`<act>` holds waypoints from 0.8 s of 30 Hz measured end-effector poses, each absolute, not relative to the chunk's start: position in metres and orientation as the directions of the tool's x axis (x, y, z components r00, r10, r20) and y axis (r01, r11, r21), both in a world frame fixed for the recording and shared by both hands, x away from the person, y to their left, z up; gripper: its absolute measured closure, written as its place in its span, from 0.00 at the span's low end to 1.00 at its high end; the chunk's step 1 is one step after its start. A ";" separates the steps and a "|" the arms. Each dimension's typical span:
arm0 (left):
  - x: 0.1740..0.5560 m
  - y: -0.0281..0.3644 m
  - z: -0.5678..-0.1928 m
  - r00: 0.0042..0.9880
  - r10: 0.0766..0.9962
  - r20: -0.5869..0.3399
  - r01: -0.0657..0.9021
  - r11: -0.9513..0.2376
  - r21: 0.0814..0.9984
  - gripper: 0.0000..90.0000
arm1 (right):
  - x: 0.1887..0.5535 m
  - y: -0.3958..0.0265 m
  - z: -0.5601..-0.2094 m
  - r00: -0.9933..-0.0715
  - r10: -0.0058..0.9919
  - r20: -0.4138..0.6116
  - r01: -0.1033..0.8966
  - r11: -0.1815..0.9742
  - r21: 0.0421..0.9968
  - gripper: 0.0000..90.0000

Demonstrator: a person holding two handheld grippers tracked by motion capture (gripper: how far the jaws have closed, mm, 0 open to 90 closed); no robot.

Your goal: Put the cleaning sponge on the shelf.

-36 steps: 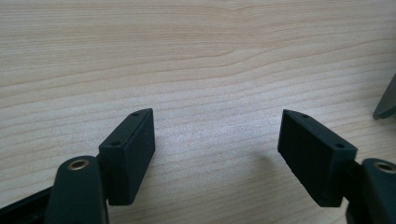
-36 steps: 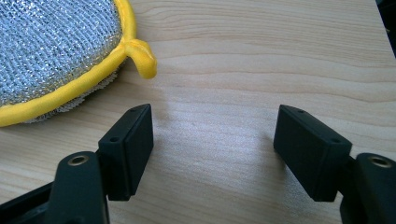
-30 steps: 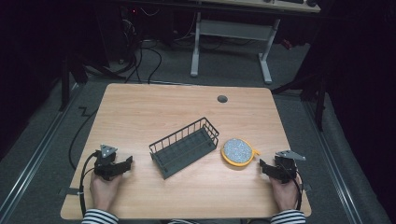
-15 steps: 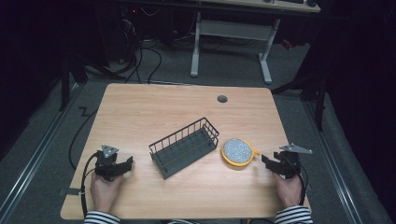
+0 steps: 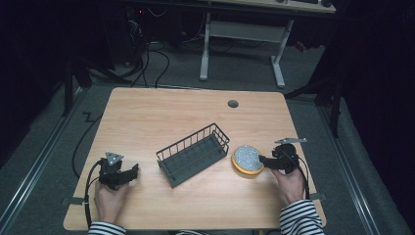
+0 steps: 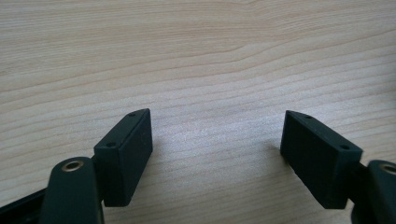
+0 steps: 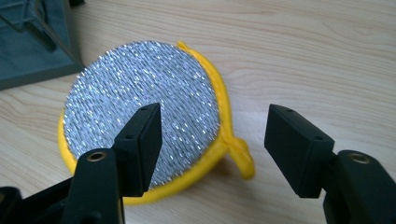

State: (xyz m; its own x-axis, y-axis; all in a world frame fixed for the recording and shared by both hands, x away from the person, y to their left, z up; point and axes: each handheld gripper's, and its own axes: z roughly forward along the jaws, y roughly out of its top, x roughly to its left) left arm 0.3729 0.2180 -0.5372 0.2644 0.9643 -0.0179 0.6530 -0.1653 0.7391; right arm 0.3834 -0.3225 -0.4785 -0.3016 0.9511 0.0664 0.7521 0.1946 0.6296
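A round scrub pad [image 5: 246,157] with a yellow rim and a glittering silver face lies flat on the table, right of centre. My right gripper [image 5: 261,159] hovers at its right edge, pointing left. In the right gripper view [image 7: 212,140] the jaws have just been opening; the pad's [image 7: 140,107] rim and yellow loop lie below the gap, untouched. My left gripper [image 5: 133,171] rests near the table's front left. Its jaws [image 6: 215,149] have just been opening over bare wood, with nothing between them.
A dark wire basket [image 5: 193,154] stands slanted at the table's middle, between the two hands; its corner [image 7: 28,42] is just beyond the pad. A round cable hole [image 5: 233,104] sits near the far edge. Desk legs and cables lie on the floor behind.
My right hand has lifted and moved left from the front right corner up to the scrub pad. The left hand, basket and pad have stayed put.
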 end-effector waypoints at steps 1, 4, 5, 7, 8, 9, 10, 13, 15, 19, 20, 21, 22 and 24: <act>0.373 0.218 -0.537 0.264 0.964 -0.018 0.653 -0.166 0.739 0.28 | 0.386 -0.321 -0.478 -0.304 0.950 0.071 0.756 0.195 0.625 0.40; 0.373 0.218 -0.537 0.264 0.964 -0.018 0.653 -0.166 0.739 0.28 | 0.395 -0.317 -0.478 -0.307 0.949 0.074 0.761 0.197 0.618 0.39; 0.373 0.218 -0.537 0.264 0.964 -0.018 0.653 -0.165 0.739 0.28 | 0.397 -0.317 -0.478 -0.307 0.948 0.084 0.763 0.192 0.617 0.39; 0.373 0.218 -0.537 0.264 0.964 -0.018 0.653 -0.166 0.739 0.28 | 0.403 -0.316 -0.479 -0.303 0.948 0.094 0.771 0.185 0.609 0.39; 0.373 0.218 -0.537 0.264 0.964 -0.018 0.653 -0.165 0.739 0.28 | 0.405 -0.315 -0.480 -0.299 0.949 0.102 0.775 0.179 0.606 0.38; 0.373 0.218 -0.537 0.265 0.964 -0.018 0.653 -0.166 0.739 0.28 | 0.407 -0.315 -0.480 -0.297 0.949 0.106 0.781 0.178 0.599 0.38; 0.373 0.218 -0.537 0.264 0.964 -0.018 0.653 -0.165 0.739 0.28 | 0.409 -0.315 -0.481 -0.295 0.949 0.109 0.784 0.175 0.595 0.38; 0.373 0.218 -0.537 0.265 0.964 -0.018 0.653 -0.166 0.739 0.28 | 0.415 -0.314 -0.484 -0.294 0.948 0.120 0.794 0.172 0.584 0.36; 0.373 0.218 -0.537 0.265 0.964 -0.018 0.653 -0.166 0.739 0.28 | 0.418 -0.314 -0.486 -0.288 0.949 0.126 0.803 0.168 0.572 0.35; 0.373 0.218 -0.537 0.264 0.964 -0.018 0.653 -0.165 0.739 0.28 | 0.422 -0.316 -0.493 -0.275 0.950 0.152 0.823 0.151 0.548 0.34; 0.373 0.218 -0.537 0.265 0.964 -0.018 0.653 -0.166 0.739 0.28 | 0.423 -0.317 -0.494 -0.273 0.948 0.163 0.826 0.144 0.545 0.33; 0.373 0.218 -0.537 0.264 0.964 -0.018 0.653 -0.165 0.739 0.28 | 0.424 -0.317 -0.494 -0.270 0.948 0.169 0.828 0.139 0.543 0.34; 0.373 0.218 -0.537 0.265 0.964 -0.018 0.653 -0.166 0.739 0.28 | 0.425 -0.318 -0.495 -0.270 0.947 0.176 0.830 0.136 0.541 0.34; 0.373 0.218 -0.537 0.265 0.964 -0.018 0.653 -0.166 0.739 0.28 | 0.425 -0.318 -0.496 -0.268 0.945 0.186 0.833 0.130 0.538 0.34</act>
